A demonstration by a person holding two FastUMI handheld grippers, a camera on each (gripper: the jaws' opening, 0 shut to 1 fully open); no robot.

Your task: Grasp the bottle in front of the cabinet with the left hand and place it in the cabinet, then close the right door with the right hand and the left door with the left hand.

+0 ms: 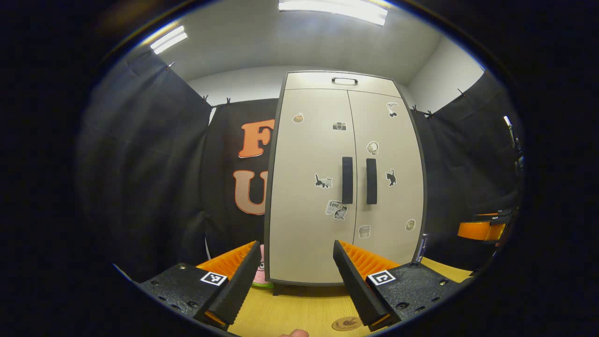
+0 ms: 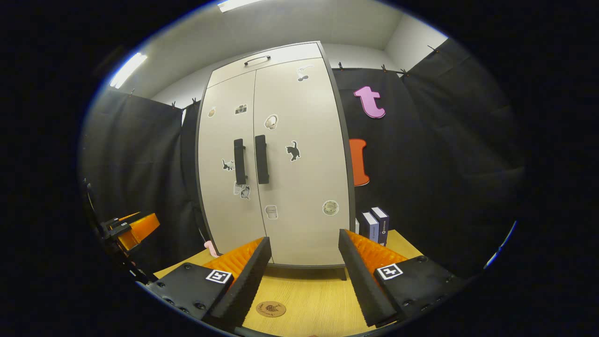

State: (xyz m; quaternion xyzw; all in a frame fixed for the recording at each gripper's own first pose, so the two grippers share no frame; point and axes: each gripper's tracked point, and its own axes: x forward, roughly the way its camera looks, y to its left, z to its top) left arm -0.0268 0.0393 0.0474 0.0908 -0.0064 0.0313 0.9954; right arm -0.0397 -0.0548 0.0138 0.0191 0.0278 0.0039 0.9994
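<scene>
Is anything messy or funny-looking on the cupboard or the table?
Nothing stands out. The cabinet stands straight with both doors shut and its stickers flat. The wooden table shows no spill, just a round coaster. Both tongs, left and right, hang open and empty.

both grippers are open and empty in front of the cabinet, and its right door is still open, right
Not quite. The right door is shut, flush with the left door of the cabinet; the right gripper view shows this, as does the left gripper view. The rest holds: the left gripper and the right gripper are both open and empty, facing the cabinet.
</scene>
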